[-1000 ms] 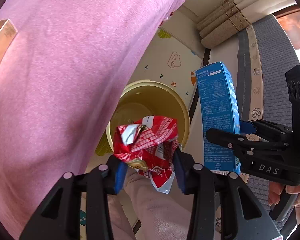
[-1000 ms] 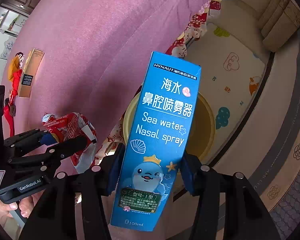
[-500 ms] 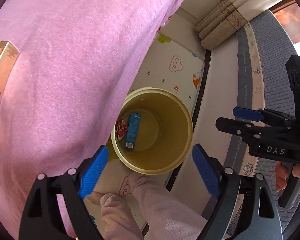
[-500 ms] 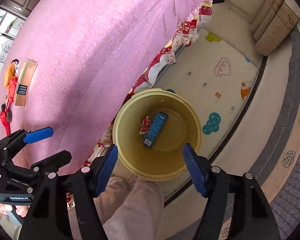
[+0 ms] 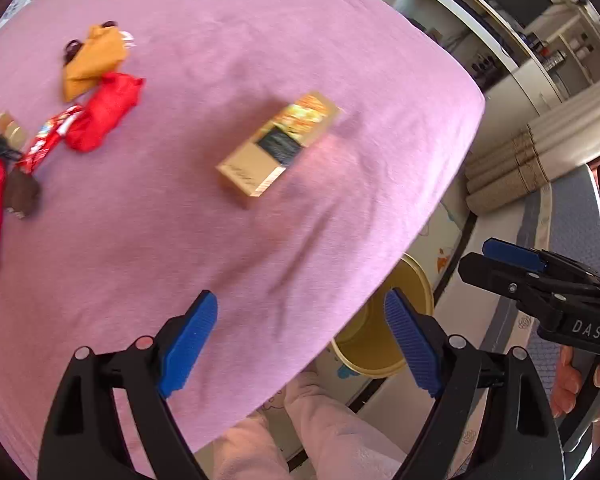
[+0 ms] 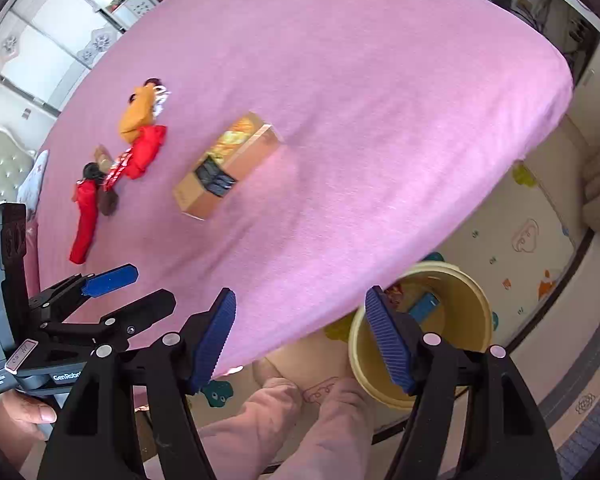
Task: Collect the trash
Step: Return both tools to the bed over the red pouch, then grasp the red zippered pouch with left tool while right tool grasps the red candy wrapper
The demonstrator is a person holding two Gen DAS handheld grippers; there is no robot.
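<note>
Yellow bin (image 6: 452,320): seen standing on the floor just beside the bed's edge, partly hidden behind the right tongs' blue pad; its rim was also caught in the left view (image 5: 414,280).
Blue box (image 6: 424,306): seen lying inside the bin, with a scrap of red wrapper (image 6: 398,292) beside it against the near wall.
Gold carton (image 5: 278,148): left lying flat on the pink bedspread (image 5: 260,60), well apart from the bin, a dark label panel across its middle; it was blurred in both views.
Red and orange wrappers (image 5: 100,84): scattered in a loose cluster further along the bedspread, beyond the carton; a small brown piece (image 5: 20,196) was seen at the cluster's near end.
Left tongs (image 5: 300,344): released, blue pads spread wide with nothing between them; the jaws had just been opening; they were pointed steeply down over the bedspread's edge.
Right tongs (image 6: 304,336): released as well, pads apart and empty; the jaws had just been opening; they were held over the bed's edge, with the bin under the right-hand pad.
Person: pale pink trouser legs (image 6: 284,420) were seen below both tongs, and fingers (image 6: 32,416) were wrapped around the left tool's handle.
Floor: a cream play mat (image 6: 532,248) with cartoon prints was laid under the bin.
</note>
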